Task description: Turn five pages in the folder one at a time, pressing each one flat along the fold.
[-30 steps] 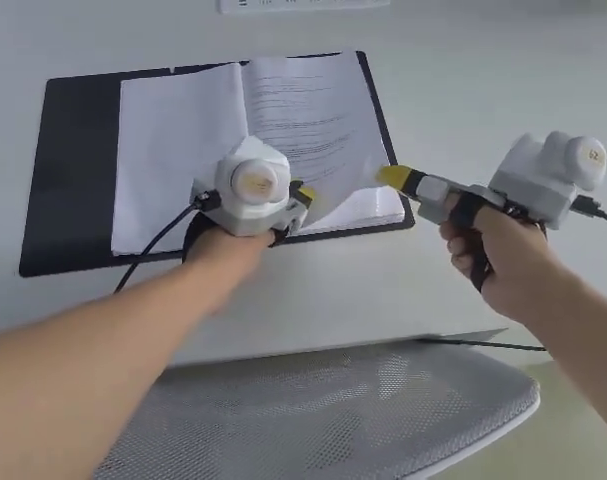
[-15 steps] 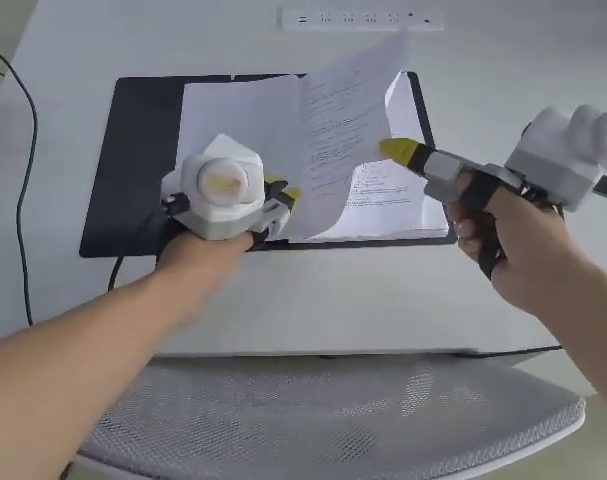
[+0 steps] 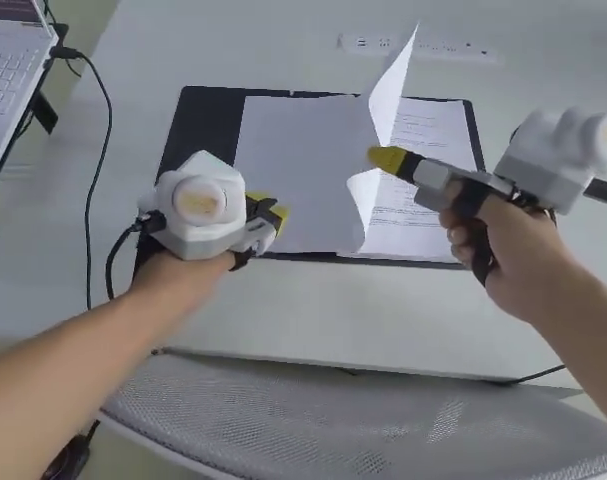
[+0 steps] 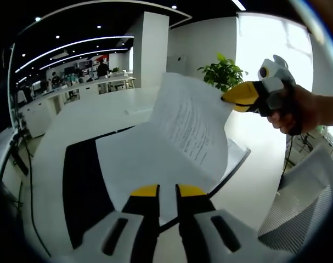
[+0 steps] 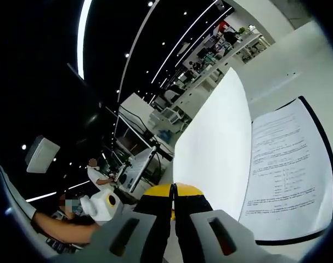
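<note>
A black folder point(image 3: 198, 130) lies open on the white table, with a blank white sheet point(image 3: 298, 170) on its left half and a printed page point(image 3: 428, 140) on its right. One page point(image 3: 391, 95) stands upright over the fold. My right gripper point(image 3: 388, 160) is shut on that page's lower edge, and its back point(image 5: 215, 142) rises just past the closed jaws point(image 5: 173, 189). My left gripper point(image 3: 271, 213) hovers at the folder's front edge over the blank sheet. Its yellow-tipped jaws point(image 4: 166, 190) stand a narrow gap apart with nothing between them. The left gripper view has the raised page point(image 4: 191, 129) pinched by the right gripper point(image 4: 240, 97).
A laptop point(image 3: 8, 60) sits at the far left with a black cable point(image 3: 98, 130) trailing past the folder. A power strip point(image 3: 423, 46) lies along the back of the table. A grey mesh chair point(image 3: 333, 420) stands below the table's front edge.
The right gripper has swung the held page up from lying flat to standing over the fold. The left gripper has stayed at the folder's front edge. The head camera has shifted.
</note>
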